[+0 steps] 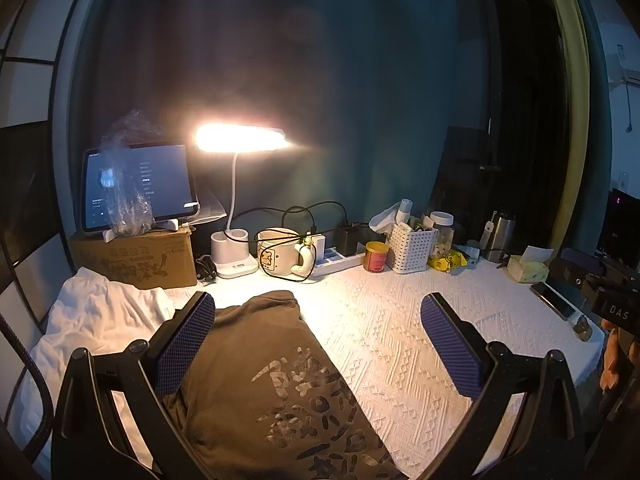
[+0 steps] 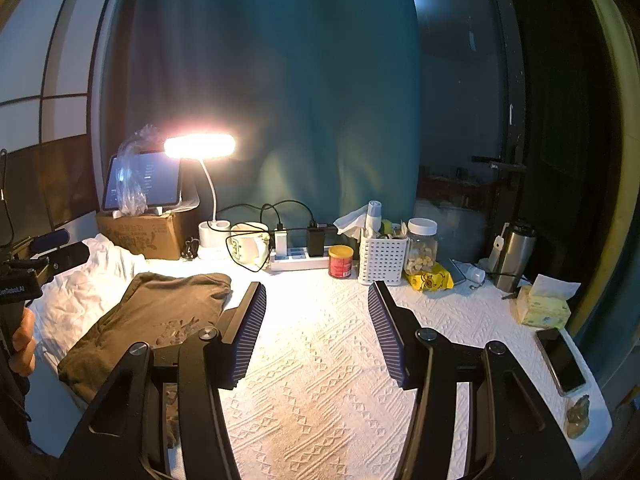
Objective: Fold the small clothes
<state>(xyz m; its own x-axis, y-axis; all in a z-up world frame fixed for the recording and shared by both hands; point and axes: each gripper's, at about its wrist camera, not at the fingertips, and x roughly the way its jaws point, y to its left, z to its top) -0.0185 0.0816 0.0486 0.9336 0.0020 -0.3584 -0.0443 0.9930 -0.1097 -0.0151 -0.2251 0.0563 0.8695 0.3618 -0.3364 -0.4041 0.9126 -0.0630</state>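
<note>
A folded brown garment (image 1: 260, 364) with a pale print lies on the white textured tablecloth (image 1: 400, 340). It also shows at the left of the right wrist view, brown garment (image 2: 160, 320). A crumpled white garment (image 1: 92, 312) lies to its left, white garment (image 2: 88, 292). My left gripper (image 1: 316, 336) hovers open over the brown garment's right edge, nothing between its pads. My right gripper (image 2: 318, 324) stands open over bare cloth, to the right of the brown garment. The right gripper's body (image 1: 604, 292) shows at the right edge of the left wrist view.
Along the back stand a cardboard box (image 1: 140, 260) with a tablet (image 1: 140, 188), a lit desk lamp (image 1: 240, 138), a mug (image 1: 280, 256), a power strip (image 1: 340, 258), a red tin (image 2: 341, 261), a white basket (image 2: 382, 260), a jar (image 2: 421, 246), a steel flask (image 2: 514, 256). A tissue box (image 2: 542, 306) and phone (image 2: 562, 360) lie right.
</note>
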